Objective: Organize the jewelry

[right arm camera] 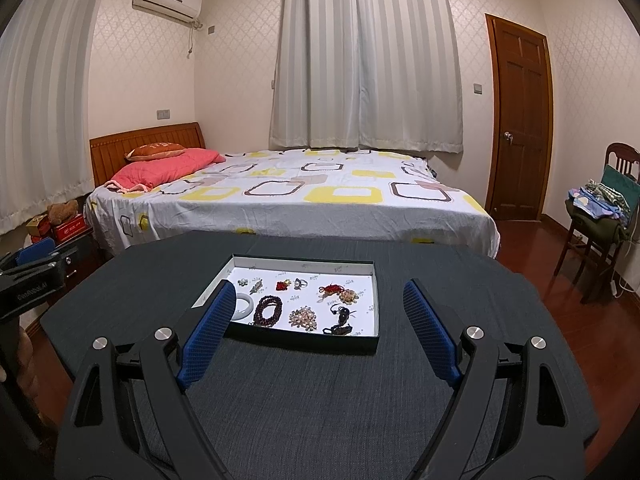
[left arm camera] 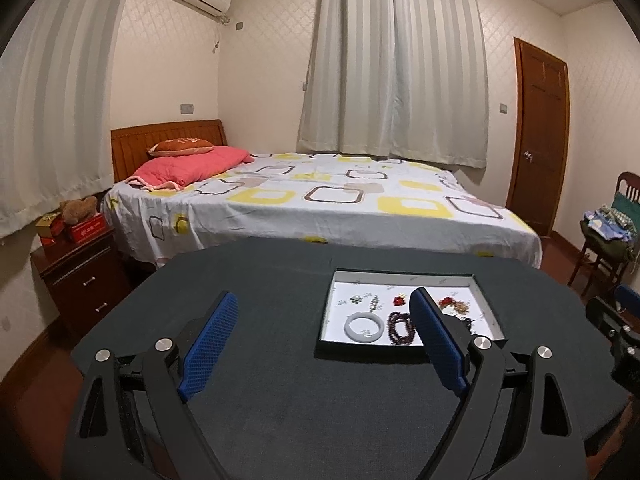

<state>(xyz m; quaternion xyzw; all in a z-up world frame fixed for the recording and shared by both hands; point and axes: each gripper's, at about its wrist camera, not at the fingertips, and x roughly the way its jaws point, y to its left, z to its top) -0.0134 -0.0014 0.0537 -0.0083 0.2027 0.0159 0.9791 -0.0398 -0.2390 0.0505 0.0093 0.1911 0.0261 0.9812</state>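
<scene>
A shallow black-rimmed tray (right arm camera: 362,346) with a white floor sits on the dark cloth table (right arm camera: 320,400). In it lie a white bangle (left arm camera: 363,329), a dark beaded bracelet (right arm camera: 269,309), a pearl cluster (right arm camera: 304,319), red charms (right arm camera: 283,285), a ring (right arm camera: 300,283) and a dark pendant (right arm camera: 340,320). My left gripper (left arm camera: 324,300) is open and empty, above the table left of the tray (left arm camera: 326,312). My right gripper (right arm camera: 318,290) is open and empty, just in front of the tray.
A bed (right arm camera: 300,200) with a patterned sheet stands behind the table. A nightstand (left arm camera: 80,276) with boxes is at the left. A chair (right arm camera: 600,216) piled with clothes and a wooden door (right arm camera: 520,120) are at the right.
</scene>
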